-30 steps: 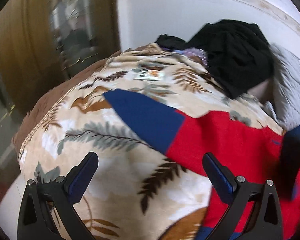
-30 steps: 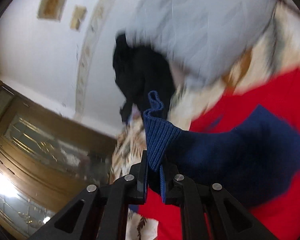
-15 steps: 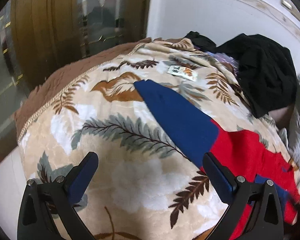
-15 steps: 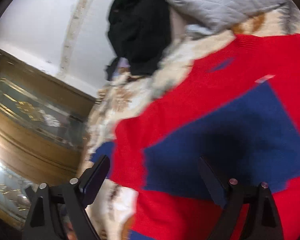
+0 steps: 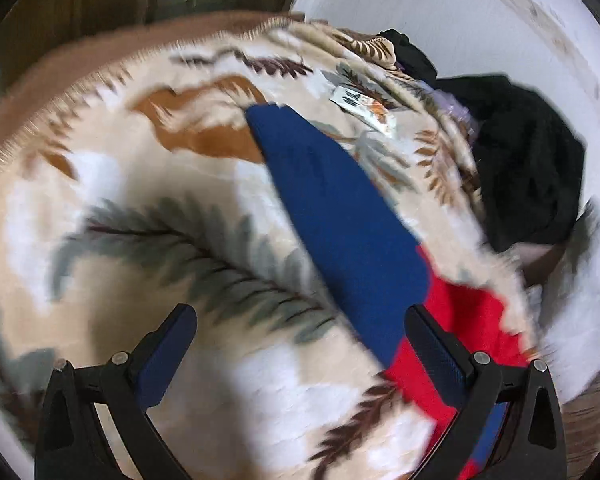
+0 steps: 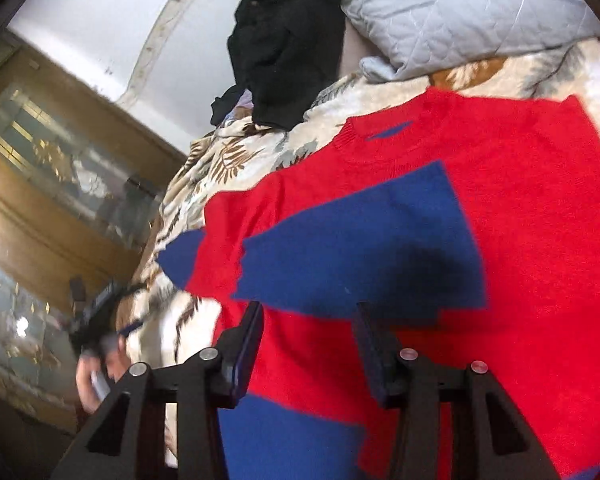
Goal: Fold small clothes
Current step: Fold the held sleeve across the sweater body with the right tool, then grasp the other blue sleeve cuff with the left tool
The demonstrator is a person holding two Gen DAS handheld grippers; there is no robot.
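Note:
A red sweater (image 6: 520, 208) with blue sleeves lies flat on a leaf-patterned blanket (image 5: 148, 208). One blue sleeve (image 6: 364, 248) is folded across its red body. The other blue sleeve (image 5: 332, 200) stretches straight out over the blanket. My left gripper (image 5: 300, 332) hangs open and wide above the blanket, its right finger near where that sleeve meets the red body (image 5: 464, 320). My right gripper (image 6: 310, 336) hovers over the red body just below the folded sleeve. Its jaws are closing with nothing between them.
A heap of black clothes (image 5: 532, 160) lies at the far end of the bed against a white wall. Beside it rests a grey quilted pillow (image 6: 460, 12). A wooden door with glass panes (image 6: 40, 200) stands beyond the bed's edge. A person's hand (image 6: 92, 376) shows there, blurred.
The right gripper let go of the blue sleeve cuff, which now lies folded over the red body, then opened wide and narrowed. The left gripper moved along and down towards the outstretched sleeve.

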